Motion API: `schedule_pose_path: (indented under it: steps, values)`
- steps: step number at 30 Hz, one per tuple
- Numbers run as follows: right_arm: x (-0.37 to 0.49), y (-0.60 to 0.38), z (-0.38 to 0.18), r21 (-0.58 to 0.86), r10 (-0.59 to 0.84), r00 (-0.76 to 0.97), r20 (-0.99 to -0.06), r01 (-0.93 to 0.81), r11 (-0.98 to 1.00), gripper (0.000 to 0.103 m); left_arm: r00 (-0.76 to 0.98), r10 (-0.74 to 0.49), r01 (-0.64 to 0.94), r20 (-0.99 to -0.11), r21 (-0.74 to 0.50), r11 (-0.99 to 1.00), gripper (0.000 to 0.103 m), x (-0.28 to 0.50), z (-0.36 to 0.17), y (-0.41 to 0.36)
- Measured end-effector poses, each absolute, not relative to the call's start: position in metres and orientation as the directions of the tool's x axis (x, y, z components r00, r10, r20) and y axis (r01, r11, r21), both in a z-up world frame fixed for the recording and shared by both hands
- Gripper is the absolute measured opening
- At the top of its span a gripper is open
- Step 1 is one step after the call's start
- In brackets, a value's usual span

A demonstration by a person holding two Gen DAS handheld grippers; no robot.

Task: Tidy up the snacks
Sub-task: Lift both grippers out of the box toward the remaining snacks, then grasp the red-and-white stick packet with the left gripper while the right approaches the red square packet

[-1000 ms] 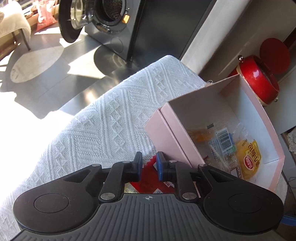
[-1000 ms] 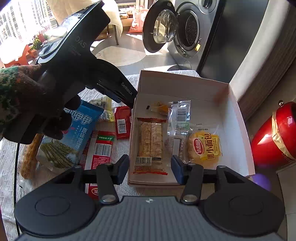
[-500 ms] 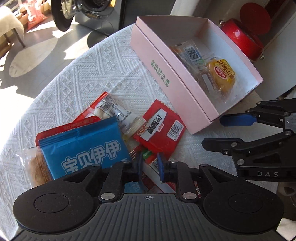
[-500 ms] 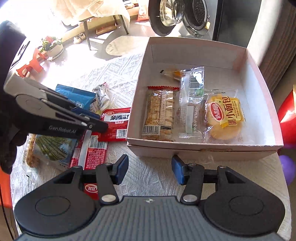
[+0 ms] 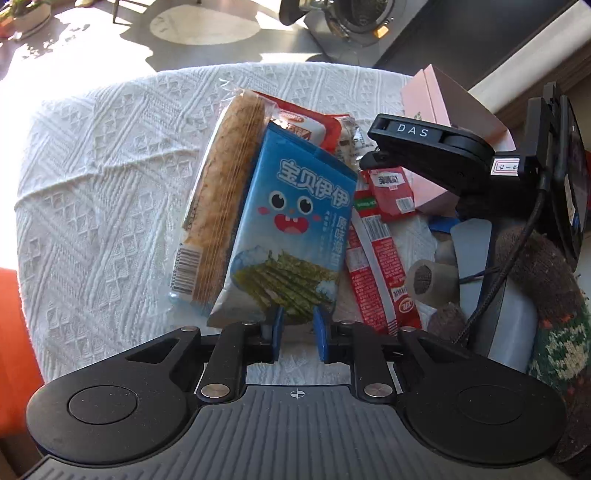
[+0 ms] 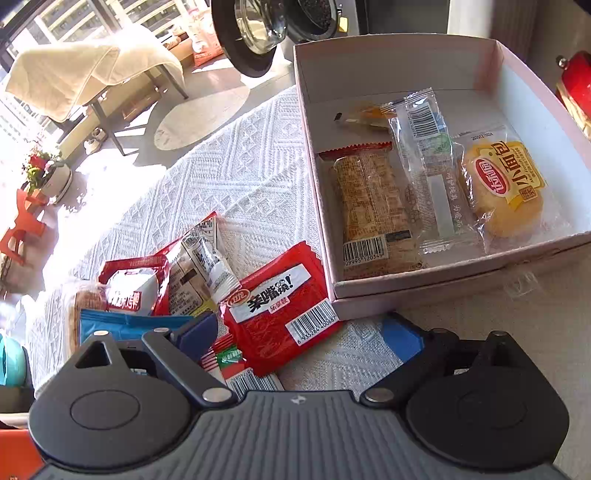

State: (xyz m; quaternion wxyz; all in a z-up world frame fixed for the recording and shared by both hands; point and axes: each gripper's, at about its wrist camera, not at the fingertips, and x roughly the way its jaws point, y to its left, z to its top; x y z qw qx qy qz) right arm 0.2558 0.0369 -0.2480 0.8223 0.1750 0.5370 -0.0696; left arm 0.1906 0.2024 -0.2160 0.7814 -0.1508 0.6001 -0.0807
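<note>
My left gripper [image 5: 298,325] hovers over the lower edge of a blue seaweed packet [image 5: 295,221], its jaws a narrow gap apart and pressing on nothing. A long biscuit packet [image 5: 221,192] and red sausage sticks [image 5: 373,266] lie either side of the blue packet. My right gripper [image 6: 300,332] is opening wide just above a red packet [image 6: 280,310], which lies between the jaws untouched. The pink box [image 6: 406,299] to the right holds a crisp bar [image 6: 373,210], a clear packet [image 6: 424,162] and a yellow bread [image 6: 506,184].
White knitted cloth [image 5: 110,184] covers the round table. A red-and-white packet [image 6: 129,284] lies in the pile. A gloved hand [image 5: 554,314] carries the right gripper's black housing [image 5: 443,147]. Beyond stand a washing machine with its door open [image 6: 255,33] and a red pot [image 6: 576,85].
The left gripper swung away from the box to above the snack pile. The right gripper sank and moved left from the box to over the red packet, and its jaws spread wide.
</note>
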Motion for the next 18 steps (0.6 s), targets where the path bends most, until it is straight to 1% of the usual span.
schedule_pose_path:
  steps: [3, 4, 6, 7, 8, 9, 10, 11, 12, 13, 15, 18]
  values:
    - [0.265, 0.053, -0.256, 0.122, -0.061, 0.408, -0.911, 0.409, 0.905, 0.103, 0.257, -0.291, -0.052, -0.922, -0.314, 0.948, 0.021, 0.182, -0.216, 0.209]
    - [0.267, 0.059, -0.258, 0.095, -0.090, 0.405, -0.910, 0.414, 0.905, 0.103, 0.256, -0.288, -0.052, -0.923, -0.310, 0.949, 0.021, 0.181, -0.217, 0.212]
    - [0.264, 0.065, -0.260, 0.074, -0.096, 0.413, -0.906, 0.378, 0.923, 0.102, 0.261, -0.295, -0.066, -0.919, -0.322, 0.944, 0.021, 0.178, -0.216, 0.220]
    - [0.259, 0.068, -0.258, 0.074, -0.083, 0.424, -0.902, 0.340, 0.938, 0.096, 0.265, -0.303, -0.072, -0.915, -0.333, 0.940, 0.021, 0.176, -0.216, 0.223]
    - [0.254, 0.071, -0.257, 0.043, -0.087, 0.427, -0.900, 0.287, 0.957, 0.092, 0.269, -0.312, -0.075, -0.911, -0.343, 0.936, 0.021, 0.176, -0.215, 0.227]
    - [0.246, 0.075, -0.255, 0.024, -0.076, 0.435, -0.897, 0.220, 0.975, 0.081, 0.271, -0.321, -0.075, -0.907, -0.353, 0.933, 0.021, 0.176, -0.215, 0.229]
    - [0.238, 0.077, -0.253, 0.020, -0.055, 0.443, -0.895, 0.163, 0.986, 0.073, 0.270, -0.332, -0.074, -0.904, -0.364, 0.929, 0.021, 0.176, -0.214, 0.231]
    - [0.230, 0.078, -0.250, 0.016, -0.033, 0.439, -0.898, 0.108, 0.994, 0.069, 0.271, -0.343, -0.071, -0.899, -0.374, 0.925, 0.021, 0.176, -0.213, 0.233]
    - [0.222, 0.078, -0.247, 0.010, -0.016, 0.436, -0.900, 0.057, 0.998, 0.061, 0.272, -0.352, -0.068, -0.895, -0.383, 0.921, 0.021, 0.177, -0.212, 0.234]
    - [0.215, 0.080, -0.244, -0.001, -0.004, 0.432, -0.902, 0.007, 1.000, 0.049, 0.273, -0.360, -0.065, -0.892, -0.391, 0.918, 0.021, 0.177, -0.210, 0.235]
    - [0.200, 0.077, -0.241, -0.007, 0.018, 0.407, -0.913, -0.061, 0.998, 0.041, 0.273, -0.376, -0.061, -0.886, -0.406, 0.912, 0.022, 0.178, -0.208, 0.234]
    - [0.174, 0.059, -0.234, -0.031, 0.009, 0.378, -0.926, -0.100, 0.995, 0.041, 0.239, -0.396, -0.053, -0.887, -0.419, 0.906, 0.022, 0.184, -0.211, 0.226]
